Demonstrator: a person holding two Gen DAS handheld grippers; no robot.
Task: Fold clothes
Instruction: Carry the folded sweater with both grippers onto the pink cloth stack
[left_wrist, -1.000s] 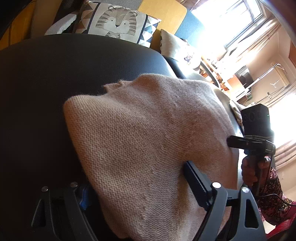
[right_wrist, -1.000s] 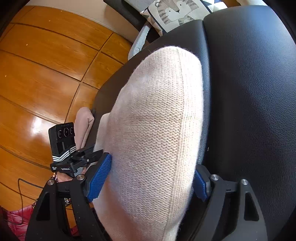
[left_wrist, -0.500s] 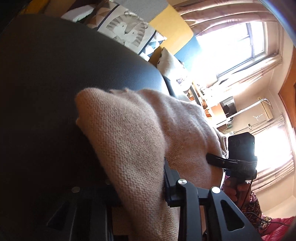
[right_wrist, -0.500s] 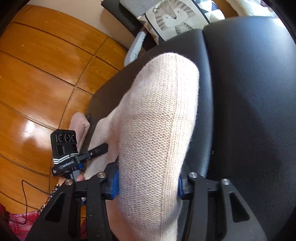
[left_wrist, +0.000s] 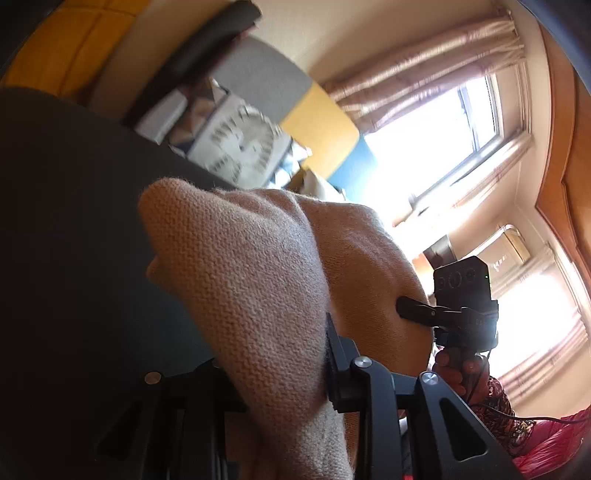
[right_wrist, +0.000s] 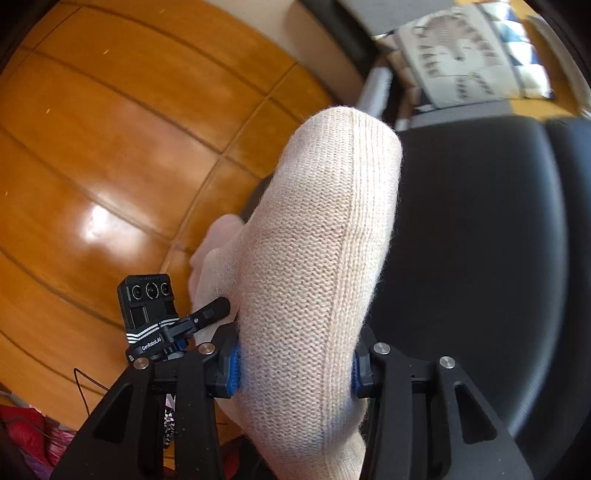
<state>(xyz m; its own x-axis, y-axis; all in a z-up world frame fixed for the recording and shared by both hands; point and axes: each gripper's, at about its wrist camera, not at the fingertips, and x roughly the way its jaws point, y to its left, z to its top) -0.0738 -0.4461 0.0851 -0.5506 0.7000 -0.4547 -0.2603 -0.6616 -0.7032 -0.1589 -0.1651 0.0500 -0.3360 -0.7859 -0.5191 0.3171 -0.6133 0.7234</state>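
Note:
A beige knit sweater (left_wrist: 258, 277) hangs bunched above a black leather seat (left_wrist: 66, 229). My left gripper (left_wrist: 275, 365) is shut on one fold of it, the knit squeezed between the black fingers. In the right wrist view the same sweater (right_wrist: 325, 240) rises in a thick roll, and my right gripper (right_wrist: 295, 369) is shut on it with its blue pads (right_wrist: 232, 369) pressed into both sides. Each gripper shows in the other's view, a finger against the knit: the right one (left_wrist: 406, 308), held by a hand (left_wrist: 458, 369), and the left one (right_wrist: 221, 306).
A tiger-print cushion (right_wrist: 461, 55) lies beyond the seat (right_wrist: 480, 258), beside grey, yellow and blue upholstery (left_wrist: 317, 122). Shiny wooden floor (right_wrist: 110, 147) spreads to the left of the seat. A bright window with curtains (left_wrist: 436, 140) is behind. Red patterned cloth (left_wrist: 546, 439) lies low.
Both grippers went from open around the sweater to shut on it. Both then rose, lifting the knit off the seat, and the left view tilted up toward the window.

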